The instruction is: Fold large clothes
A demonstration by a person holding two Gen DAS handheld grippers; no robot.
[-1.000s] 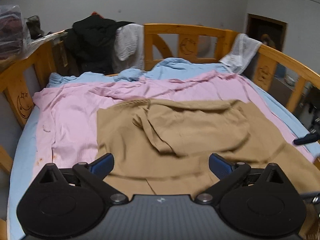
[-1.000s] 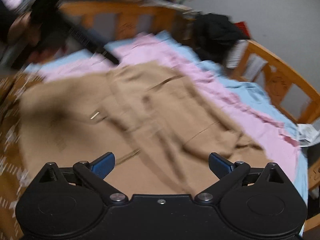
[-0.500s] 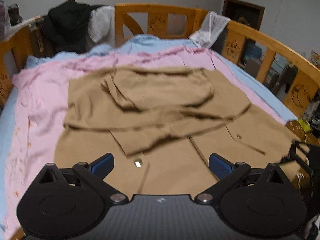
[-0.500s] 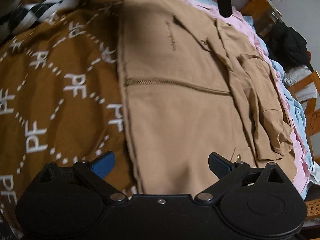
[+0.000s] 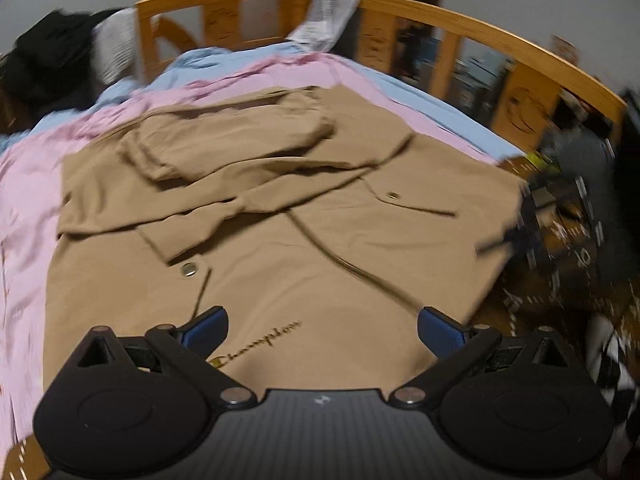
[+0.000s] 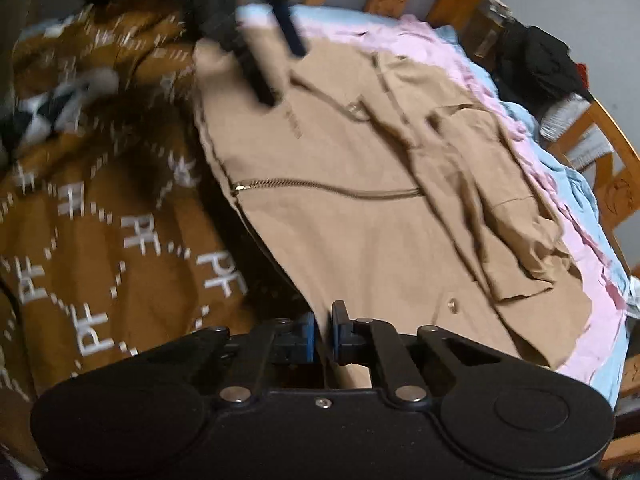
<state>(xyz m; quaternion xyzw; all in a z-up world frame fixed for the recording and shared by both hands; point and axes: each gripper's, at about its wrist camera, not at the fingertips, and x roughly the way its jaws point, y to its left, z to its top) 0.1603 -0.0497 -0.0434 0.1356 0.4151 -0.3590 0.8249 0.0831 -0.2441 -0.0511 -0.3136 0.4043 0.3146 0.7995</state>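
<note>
right tool point(image 6: 322, 334) closing, blue pads nearly together, pinching the near hem edge of the tan jacket point(image 6: 360, 216). left tool point(image 5: 322, 326) released, pads wide apart, hovering over the jacket's chest w/ the embroidered script logo point(image 5: 260, 346) between them; not touching as far as i can tell. jacket: tan, lying on the bed, spread mostly flat, zip point(image 6: 328, 188) closed, snap buttons point(image 5: 187, 269) on pocket flaps, both sleeves folded across the upper part, some rumples there. under it a pink sheet point(image 5: 28, 184), then light blue sheet point(image 5: 432, 108). brown patterned blanket point(image 6: 100, 240) beside the hem. wooden bed rail point(image 5: 480, 36) around; dark clothes point(image 5: 44, 64) draped on the rail.
</note>
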